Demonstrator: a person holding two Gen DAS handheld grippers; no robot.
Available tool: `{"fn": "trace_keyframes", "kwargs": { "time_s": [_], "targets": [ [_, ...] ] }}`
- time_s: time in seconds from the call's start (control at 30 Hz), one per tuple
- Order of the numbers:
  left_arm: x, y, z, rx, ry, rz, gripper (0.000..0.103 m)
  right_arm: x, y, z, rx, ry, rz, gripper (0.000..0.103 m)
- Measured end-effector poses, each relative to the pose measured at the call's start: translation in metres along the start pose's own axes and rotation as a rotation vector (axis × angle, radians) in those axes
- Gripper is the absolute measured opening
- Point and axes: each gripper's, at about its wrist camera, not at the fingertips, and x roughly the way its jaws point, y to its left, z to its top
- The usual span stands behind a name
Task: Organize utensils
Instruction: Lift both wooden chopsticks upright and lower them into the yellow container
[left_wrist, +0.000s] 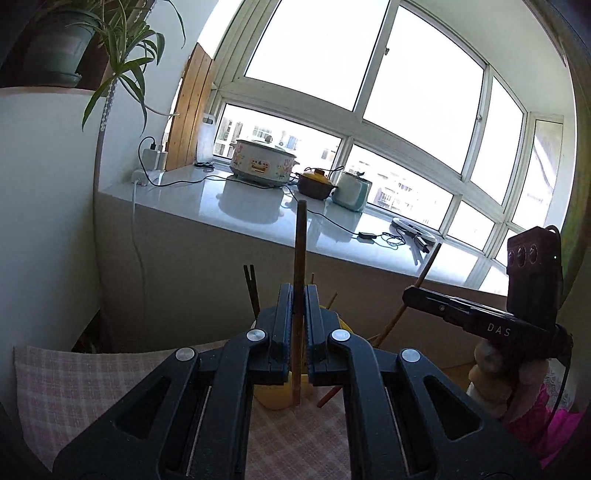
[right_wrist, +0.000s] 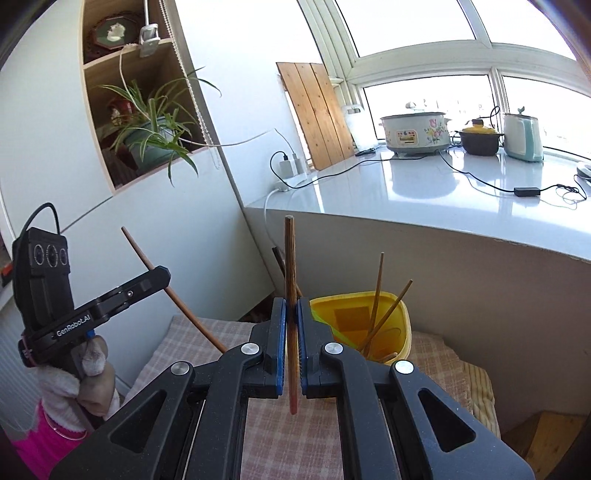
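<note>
two handheld grippers, each seen from its own wrist camera, each with its jaws closed on a single wooden chopstick. the left gripper (left_wrist: 299, 295) clamps a brown chopstick (left_wrist: 300, 251) that stands nearly upright, its top end rising above the jaws and its lower end hanging below them over a checked cloth (left_wrist: 74, 387). the right gripper (right_wrist: 291, 310) pinches a reddish-brown chopstick (right_wrist: 290, 258) the same way, upright, tip hanging free above the cloth-covered surface (right_wrist: 295, 443). a yellow holder (right_wrist: 391, 306) sits on the cloth just beyond the jaws, to the right in the right wrist view, with several chopsticks (right_wrist: 376, 295) leaning inside it. in the left view the holder is mostly hidden behind the jaws. a gloved hand (right_wrist: 92, 369) holds the left gripper. behind, a white windowsill counter (right_wrist: 443, 184) carries a flowered cooker (right_wrist: 415, 133), a brown pot (right_wrist: 480, 142) and a kettle (right_wrist: 522, 136).
</note>
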Motion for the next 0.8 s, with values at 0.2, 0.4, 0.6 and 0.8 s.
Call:
{"fn": "trace_keyframes", "kwargs": {
  "time_s": [0.2,0.4,0.6,0.8],
  "targets": [
    [0.011,-0.006,0.009,0.020,-0.008,0.008,0.004,-0.009,-0.004,0.019,-0.004,-0.067,-0.030,0.004],
    [0.017,-0.005,0.016,0.002,-0.020,0.002,0.004,-0.010,-0.010,0.032,-0.007,-0.104,-0.063,0.004],
    [0.031,-0.009,0.021,0.019,-0.023,0.015,0.004,0.006,-0.015,0.033,-0.029,-0.099,-0.126,0.004],
    [0.053,-0.009,0.013,0.033,0.012,0.033,0.004,0.029,-0.022,0.020,-0.021,-0.040,-0.149,0.004]
  ]
}}
